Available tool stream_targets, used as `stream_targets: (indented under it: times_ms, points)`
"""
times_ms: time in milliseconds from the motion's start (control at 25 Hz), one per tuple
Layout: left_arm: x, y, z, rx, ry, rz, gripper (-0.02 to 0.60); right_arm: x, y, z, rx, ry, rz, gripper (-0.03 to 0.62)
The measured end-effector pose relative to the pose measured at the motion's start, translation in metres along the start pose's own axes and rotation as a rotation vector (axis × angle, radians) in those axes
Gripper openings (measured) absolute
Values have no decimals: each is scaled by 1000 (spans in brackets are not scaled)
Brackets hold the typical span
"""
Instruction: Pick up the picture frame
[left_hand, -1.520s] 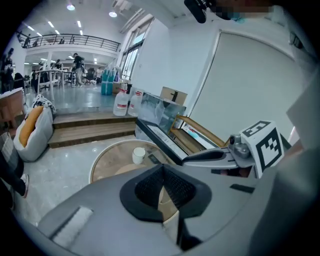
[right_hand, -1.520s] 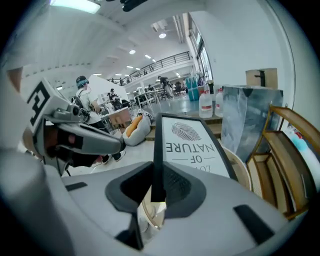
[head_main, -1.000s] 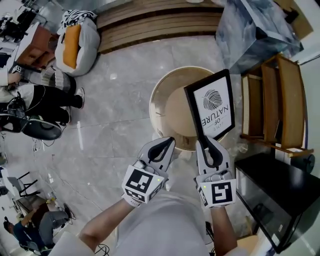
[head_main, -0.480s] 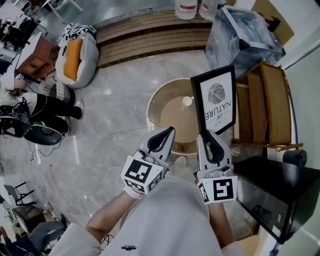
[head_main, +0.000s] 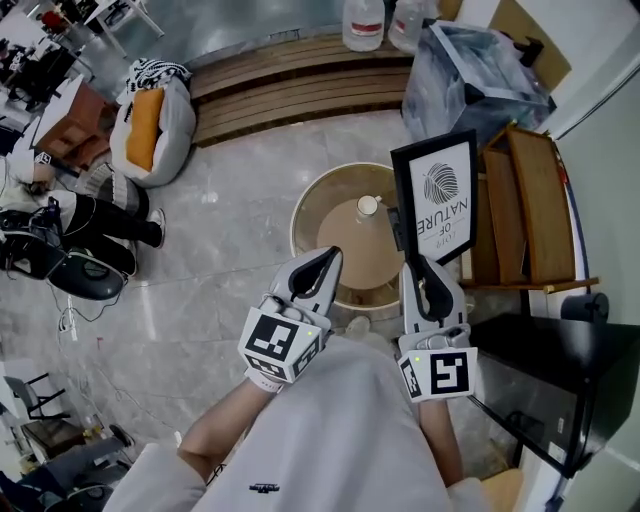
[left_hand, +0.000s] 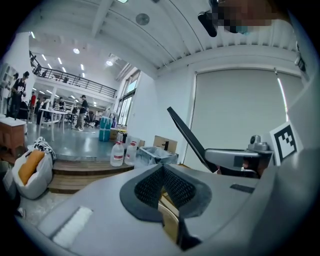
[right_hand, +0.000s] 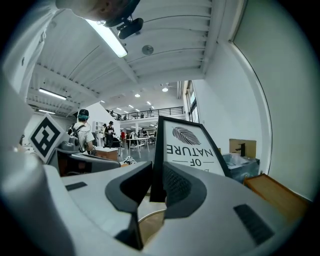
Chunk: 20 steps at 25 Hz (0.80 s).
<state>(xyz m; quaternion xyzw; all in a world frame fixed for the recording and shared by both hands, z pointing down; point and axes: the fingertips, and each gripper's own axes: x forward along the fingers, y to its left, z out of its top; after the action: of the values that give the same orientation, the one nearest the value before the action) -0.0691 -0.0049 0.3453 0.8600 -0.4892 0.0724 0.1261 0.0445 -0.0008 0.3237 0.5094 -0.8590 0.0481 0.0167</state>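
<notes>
A black picture frame (head_main: 438, 196) with a white print reading "OF NATURE" is held up in the air, above the right edge of a round wooden table (head_main: 352, 240). My right gripper (head_main: 417, 264) is shut on the frame's lower edge; in the right gripper view the frame (right_hand: 187, 144) rises from between the two jaws of the right gripper (right_hand: 158, 186). My left gripper (head_main: 323, 262) is beside it to the left, shut with nothing in it; its pads (left_hand: 172, 186) meet in the left gripper view, where the frame (left_hand: 187, 134) shows edge-on.
A small white cup (head_main: 368, 205) stands on the round table. A wooden shelf unit (head_main: 528, 210) and a black cabinet (head_main: 552, 380) lie to the right. Wooden steps (head_main: 300, 75), water jugs (head_main: 364, 22), a plastic bag (head_main: 480, 70) and a cushion bag (head_main: 148, 110) lie beyond.
The frame, still in my right gripper, has come more upright and shifted a little right in view. The white cup on the table has come into sight. Both grippers stay close together.
</notes>
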Motion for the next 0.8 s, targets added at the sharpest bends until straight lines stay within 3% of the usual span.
stream_targets:
  times_ms: [800]
  points:
    - [11, -17, 9, 8, -5, -1, 3, -6, -17, 2, 15, -16, -12, 57]
